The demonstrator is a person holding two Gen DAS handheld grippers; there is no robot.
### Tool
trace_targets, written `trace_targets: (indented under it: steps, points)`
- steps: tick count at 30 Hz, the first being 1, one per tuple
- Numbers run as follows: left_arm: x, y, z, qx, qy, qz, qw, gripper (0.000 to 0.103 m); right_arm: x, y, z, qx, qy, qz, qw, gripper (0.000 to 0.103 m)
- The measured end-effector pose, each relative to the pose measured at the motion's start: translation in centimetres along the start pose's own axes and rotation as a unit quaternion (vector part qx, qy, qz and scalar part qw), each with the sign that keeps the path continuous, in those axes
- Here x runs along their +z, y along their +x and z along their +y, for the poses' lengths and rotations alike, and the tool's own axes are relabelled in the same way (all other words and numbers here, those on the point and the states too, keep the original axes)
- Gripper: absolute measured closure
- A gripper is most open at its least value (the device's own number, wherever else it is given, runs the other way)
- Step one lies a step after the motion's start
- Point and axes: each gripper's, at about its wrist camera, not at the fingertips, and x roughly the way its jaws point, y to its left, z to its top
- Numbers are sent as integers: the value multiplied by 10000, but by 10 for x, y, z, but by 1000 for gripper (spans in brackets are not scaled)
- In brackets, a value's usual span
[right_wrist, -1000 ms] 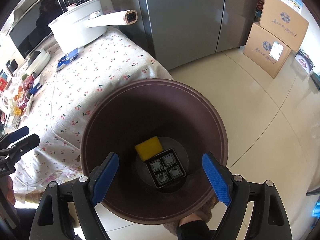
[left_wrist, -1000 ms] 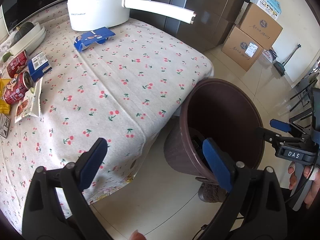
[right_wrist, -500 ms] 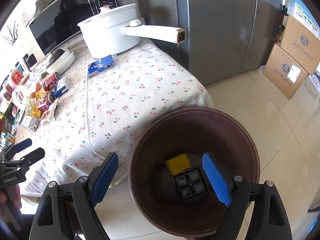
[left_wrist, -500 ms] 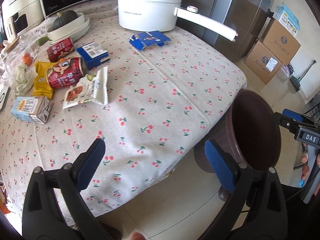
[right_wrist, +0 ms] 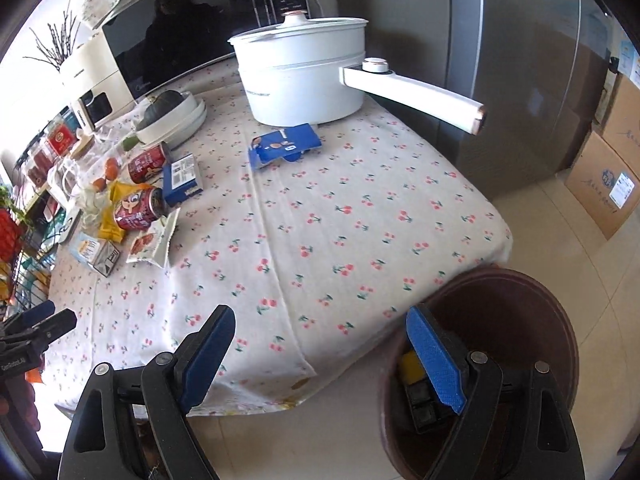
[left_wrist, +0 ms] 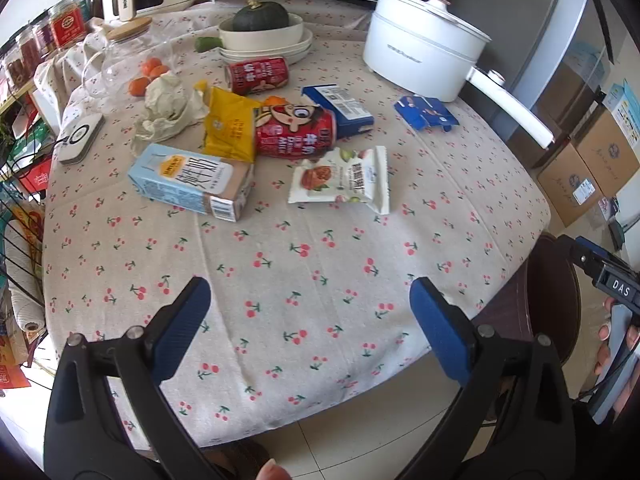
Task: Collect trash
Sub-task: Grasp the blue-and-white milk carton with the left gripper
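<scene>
Left wrist view: the left gripper (left_wrist: 308, 316) hangs agape and empty above the table (left_wrist: 320, 280); beyond it lie a carton (left_wrist: 192, 182), a "MILK" can (left_wrist: 294, 132) and a snack packet (left_wrist: 340, 178).

Right wrist view: the right gripper (right_wrist: 320, 354) gapes empty; its right finger overlaps the bin (right_wrist: 512, 344), which holds a yellow piece (right_wrist: 408, 366).

Cream tiled floor (right_wrist: 592, 264), steel fridge (right_wrist: 520, 80), stacked cardboard boxes (right_wrist: 608, 188), daylight
</scene>
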Motion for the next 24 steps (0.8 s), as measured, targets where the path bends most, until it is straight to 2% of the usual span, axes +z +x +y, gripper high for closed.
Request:
trace_targets:
  steps: [5, 8, 13, 16, 20, 24]
  points:
    - [20, 18, 43, 197, -672, 99, 9975, 4, 6, 23, 32, 183, -99, 120, 9997, 13]
    - [36, 28, 60, 451, -1015, -18, 9938, 4, 9, 37, 47, 185, -230, 231, 9993, 13]
    - [60, 53, 69, 697, -1402, -23, 9877, 4, 21, 59, 66, 164, -353, 352, 9986, 13]
    - [71, 69, 69, 859, -1693, -41, 9818, 4, 28, 68, 75, 325, -246, 402, 9984, 13]
    - [76, 89, 69, 1276, -1840, 27, 9746, 4, 36, 78, 84, 543, -138, 471, 9973, 13]
    - [72, 101, 75, 1511, -1909, 173, 9698, 11, 42, 82, 91, 467, -233, 460, 9976, 13]
